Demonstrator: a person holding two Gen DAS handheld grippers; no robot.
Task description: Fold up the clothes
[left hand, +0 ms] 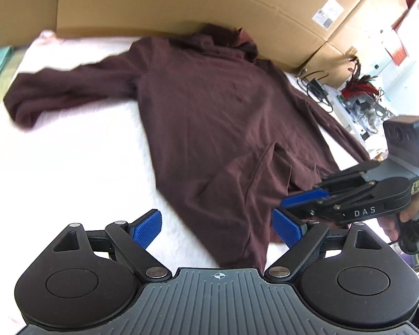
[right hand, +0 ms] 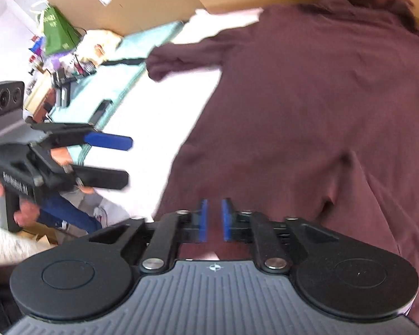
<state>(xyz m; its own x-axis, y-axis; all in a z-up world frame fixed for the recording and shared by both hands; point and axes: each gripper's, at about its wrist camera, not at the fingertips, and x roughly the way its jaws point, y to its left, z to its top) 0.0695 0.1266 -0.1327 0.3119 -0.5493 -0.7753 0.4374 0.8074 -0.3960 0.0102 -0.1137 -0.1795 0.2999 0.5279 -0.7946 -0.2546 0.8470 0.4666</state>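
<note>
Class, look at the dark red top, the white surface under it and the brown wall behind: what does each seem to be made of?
Dark red top: soft matte knit fabric, probably cotton jersey; it creases and drapes limply.
White surface: looks like a fuzzy, plush cloth, though glare hides the texture.
Brown wall: matte corrugated cardboard, with fold seams and a shipping label.

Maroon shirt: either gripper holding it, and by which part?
Left gripper open, holding nothing. Right gripper narrow over the maroon shirt near its hem; a grip cannot be told.

matt maroon cloth shirt [left hand: 209, 117] on fluffy white cover [left hand: 69, 162]
</note>
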